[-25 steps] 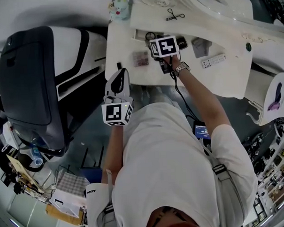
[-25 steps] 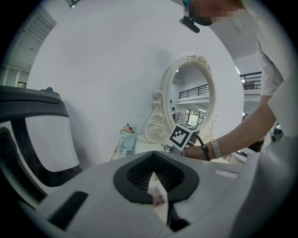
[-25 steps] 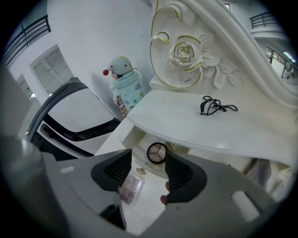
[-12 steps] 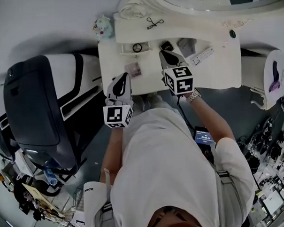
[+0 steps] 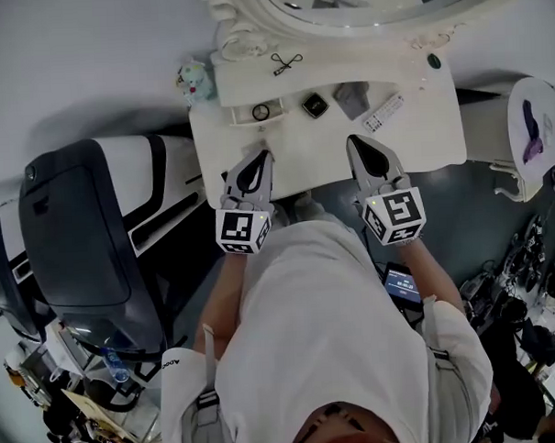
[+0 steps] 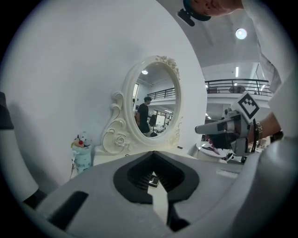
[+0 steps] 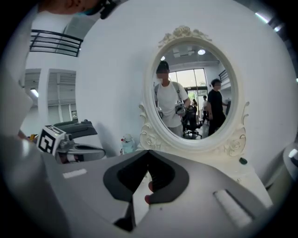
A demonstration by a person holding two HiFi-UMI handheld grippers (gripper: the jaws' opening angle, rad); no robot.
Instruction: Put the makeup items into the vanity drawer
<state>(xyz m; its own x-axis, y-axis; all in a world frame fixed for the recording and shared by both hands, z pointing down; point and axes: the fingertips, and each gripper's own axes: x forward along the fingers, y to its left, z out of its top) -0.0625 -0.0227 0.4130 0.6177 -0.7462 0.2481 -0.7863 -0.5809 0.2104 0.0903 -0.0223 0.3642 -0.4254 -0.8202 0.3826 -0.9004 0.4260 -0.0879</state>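
Observation:
The white vanity table [image 5: 421, 141] carries a dark compact [image 5: 315, 105], a grey item [image 5: 351, 98] and a white flat stick [image 5: 383, 113]. A ring-shaped item [image 5: 261, 112] lies in what looks like a small open drawer [image 5: 241, 115]. My left gripper [image 5: 264, 154] [image 6: 152, 153] hangs shut over the table's front left with nothing in it. The compact [image 6: 152, 181] shows through its gap. Over the front right my right gripper [image 5: 355, 141] [image 7: 148, 153] [image 6: 200, 130] is shut. Small red specks sit at its seam; I cannot tell what they are.
An oval mirror [image 7: 198, 83] in a carved white frame stands behind the table. A small plush toy [image 5: 191, 77] and scissors [image 5: 286, 61] are at the back left. A black-and-white chair [image 5: 86, 243] stands to the left and a round white stool [image 5: 535, 122] to the right.
Both grippers have drawn back from the table's middle to its front edge. The right one came away from the dark items at the back and rose.

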